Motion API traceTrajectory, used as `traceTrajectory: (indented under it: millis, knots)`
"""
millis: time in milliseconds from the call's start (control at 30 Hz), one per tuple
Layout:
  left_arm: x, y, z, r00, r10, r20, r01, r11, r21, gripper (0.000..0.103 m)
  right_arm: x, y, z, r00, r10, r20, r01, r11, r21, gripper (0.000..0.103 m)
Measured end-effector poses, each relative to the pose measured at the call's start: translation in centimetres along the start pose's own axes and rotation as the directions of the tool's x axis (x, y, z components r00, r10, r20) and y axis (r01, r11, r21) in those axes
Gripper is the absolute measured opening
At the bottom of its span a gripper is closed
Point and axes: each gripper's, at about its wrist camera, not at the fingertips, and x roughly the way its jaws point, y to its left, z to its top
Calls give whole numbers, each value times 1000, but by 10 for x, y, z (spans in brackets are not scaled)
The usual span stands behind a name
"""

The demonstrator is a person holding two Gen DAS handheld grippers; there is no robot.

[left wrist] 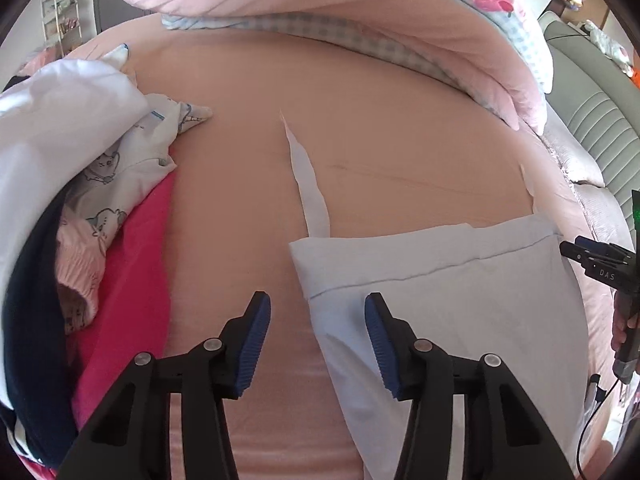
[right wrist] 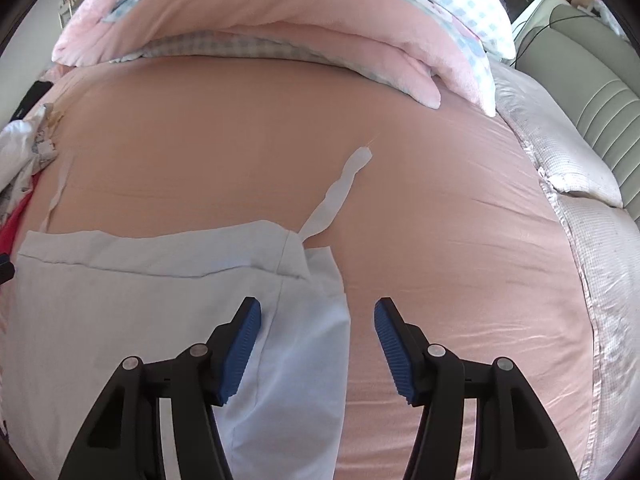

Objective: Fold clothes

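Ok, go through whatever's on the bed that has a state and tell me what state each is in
Pale blue cotton garment: spread flat on the pink bed sheet, waist ties trailing loose.
Pile of white, navy and magenta clothes: heaped, unfolded.
Pink and blue checked quilt: folded, bunched at the far edge.
Left tool: open, holding nothing.
Right tool: open, straddling the garment's edge.

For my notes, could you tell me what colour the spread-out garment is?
Pale blue garment, clearest in the right wrist view.
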Motion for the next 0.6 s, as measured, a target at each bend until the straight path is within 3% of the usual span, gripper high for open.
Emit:
traceTrajectory:
  millis: [33, 100, 167, 200, 233, 333, 467, 600]
  knots:
    - [5, 0, 2, 1000, -7, -12, 7, 1000, -4, 27, 9, 0, 3, 1000, 2, -19, -2, 1000, -2, 59]
    - [12, 0, 5, 999, -28, -28, 27, 999, -17, 17, 25, 2, 6, 998, 18, -60, -18, 1000, -12, 58]
    - [13, -5, 5, 999, -24, -34, 24, 1000, 1, 11, 33, 2, 7, 995, 55, -84, -55, 998, 2, 30]
    - [11, -9, 7, 999, -18, -34, 18, 999, 26, 8, 34, 2, 8, 993, 80, -86, -79, 997, 13, 26]
    - [10, -14, 8, 999, -11, -35, 13, 999, 51, 7, 35, 2, 9, 991, 105, -88, -104, 994, 18, 9]
    - [2, -23, 11, 1000, -7, -26, 10, 995, 104, 6, 29, 0, 9, 986, 145, -81, -145, 989, 10, 6]
    - [-15, -34, 19, 1000, -13, 4, 12, 988, 152, 6, 15, -27, 8, 966, 254, -51, -248, 963, 100, 4]
    - [-30, -48, 28, 1000, -13, 28, 7, 980, 200, 6, -5, -44, 11, 959, 282, -15, -279, 954, 108, 4]
